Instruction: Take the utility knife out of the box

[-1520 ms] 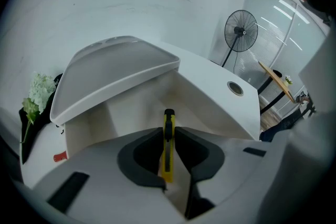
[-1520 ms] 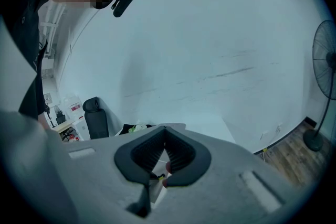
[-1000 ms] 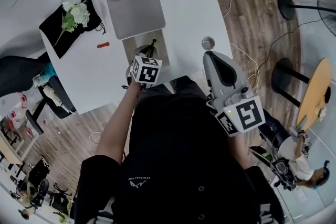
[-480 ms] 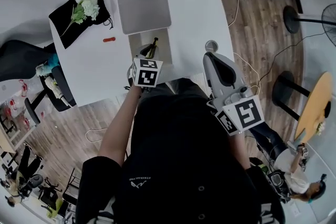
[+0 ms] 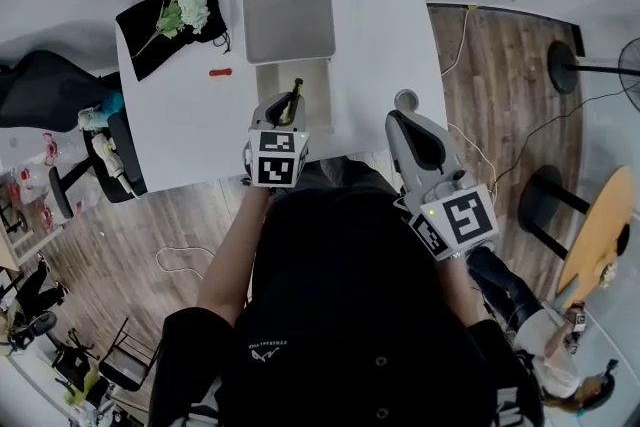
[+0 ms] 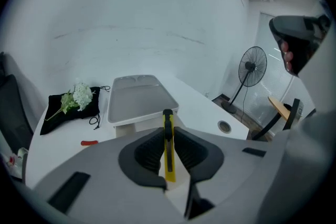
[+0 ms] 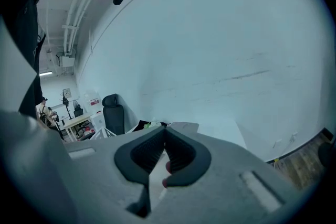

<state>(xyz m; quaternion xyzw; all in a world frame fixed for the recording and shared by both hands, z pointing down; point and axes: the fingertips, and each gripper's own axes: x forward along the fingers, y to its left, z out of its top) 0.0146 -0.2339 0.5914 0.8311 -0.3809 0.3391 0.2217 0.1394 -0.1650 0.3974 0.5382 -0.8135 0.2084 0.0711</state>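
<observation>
My left gripper [image 5: 284, 107] is shut on the yellow and black utility knife [image 5: 294, 93], which hangs above the open white box [image 5: 268, 80] on the white table [image 5: 190, 130]. In the left gripper view the knife [image 6: 168, 162] stands upright, pinched between the two pads of that gripper [image 6: 168, 136], with its black tip poking above them. The box [image 6: 131, 128] and its raised grey lid [image 6: 139, 99] lie below and beyond. My right gripper [image 5: 400, 120] hovers by the table's near right edge. Its jaws are shut and hold nothing [image 7: 164, 134].
A black cloth with white flowers [image 5: 175, 15] lies at the table's far left, and a small red thing [image 5: 220, 72] lies beside the box. A round cable hole [image 5: 405, 99] sits near the right gripper. A black chair [image 5: 45, 90] stands left, and a fan [image 6: 252, 68] stands on the floor at the right.
My left gripper has risen with the knife, lifting it up out of the box. The right gripper has shifted a little by the table edge.
</observation>
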